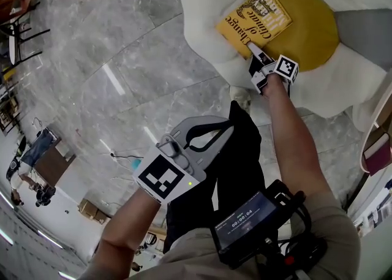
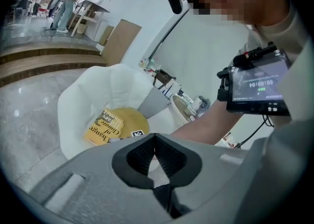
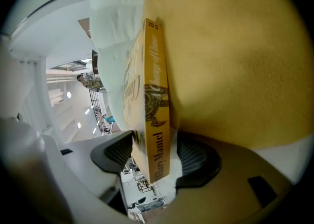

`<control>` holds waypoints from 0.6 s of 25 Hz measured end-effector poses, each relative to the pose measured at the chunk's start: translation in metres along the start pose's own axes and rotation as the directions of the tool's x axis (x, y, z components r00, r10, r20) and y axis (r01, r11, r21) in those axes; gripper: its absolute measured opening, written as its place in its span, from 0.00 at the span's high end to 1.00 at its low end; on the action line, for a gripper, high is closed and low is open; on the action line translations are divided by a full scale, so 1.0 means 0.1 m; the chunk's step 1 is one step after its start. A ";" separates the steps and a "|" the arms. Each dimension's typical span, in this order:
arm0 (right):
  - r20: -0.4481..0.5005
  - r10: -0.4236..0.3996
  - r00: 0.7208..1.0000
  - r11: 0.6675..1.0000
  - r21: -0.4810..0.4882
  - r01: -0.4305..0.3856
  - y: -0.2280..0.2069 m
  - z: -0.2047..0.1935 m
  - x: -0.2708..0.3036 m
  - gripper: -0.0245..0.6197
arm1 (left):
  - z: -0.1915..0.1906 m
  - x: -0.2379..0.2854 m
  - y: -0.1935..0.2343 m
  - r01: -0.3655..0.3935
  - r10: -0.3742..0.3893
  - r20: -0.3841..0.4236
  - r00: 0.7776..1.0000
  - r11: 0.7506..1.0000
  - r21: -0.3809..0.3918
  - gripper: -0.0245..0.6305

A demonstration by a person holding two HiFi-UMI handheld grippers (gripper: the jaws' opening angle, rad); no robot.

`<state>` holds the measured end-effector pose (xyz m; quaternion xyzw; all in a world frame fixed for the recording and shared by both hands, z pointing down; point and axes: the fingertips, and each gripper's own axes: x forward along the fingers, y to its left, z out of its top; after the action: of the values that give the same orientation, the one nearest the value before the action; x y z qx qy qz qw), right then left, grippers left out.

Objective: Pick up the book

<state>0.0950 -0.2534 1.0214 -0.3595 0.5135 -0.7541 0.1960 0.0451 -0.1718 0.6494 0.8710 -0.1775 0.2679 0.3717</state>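
- Book (image 1: 254, 18): yellow paperback, lying flat, cover up, on the yellow centre (image 1: 306, 34) of a white flower-shaped cushion (image 1: 208, 3), at the top of the head view, right of middle.
- Seen small at lower left of the left gripper view (image 2: 103, 127), on the same yellow patch, ringed by white petals.
- Fills the middle of the right gripper view (image 3: 156, 105) edge-on, spine with its printed title facing the camera, yellow fabric to its right, white petal to its left.
- Right gripper (image 1: 251, 49) (image 3: 156, 154): at the book's lower corner in the head view, arm reaching up from the bottom right, marker cube (image 1: 285, 67) just behind the jaws.
- Jaws spread wide, with the book's spine end between the pads; right-hand pad clear of it by a visible gap, left-hand pad just beside the cover, contact not certain.
- Left gripper (image 1: 228, 124) (image 2: 155, 137): low in the middle of the head view, over grey marble floor (image 1: 122, 58), well apart from the book and cushion.
- Jaw tips pressed together, nothing between them.
- Small screen device (image 1: 245, 217) at the bottom of the head view, on the person's chest.
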 end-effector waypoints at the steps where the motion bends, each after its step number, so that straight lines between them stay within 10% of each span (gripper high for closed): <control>1: 0.006 -0.003 1.000 1.000 -0.004 0.003 0.01 0.00 0.00 0.53 | -0.03 0.00 0.00 0.003 -0.003 -0.001 1.000 1.000 0.005 0.95; 15: 0.119 -0.002 0.993 1.000 0.011 0.000 0.60 0.17 -0.36 0.72 | 0.14 -0.34 -0.23 -0.015 0.015 0.061 0.998 1.000 -0.015 0.95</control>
<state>0.1272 -0.2639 0.9574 -0.4029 0.4966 -0.7343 0.2277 0.0350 -0.1628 0.6085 0.8748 -0.1972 0.2425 0.3702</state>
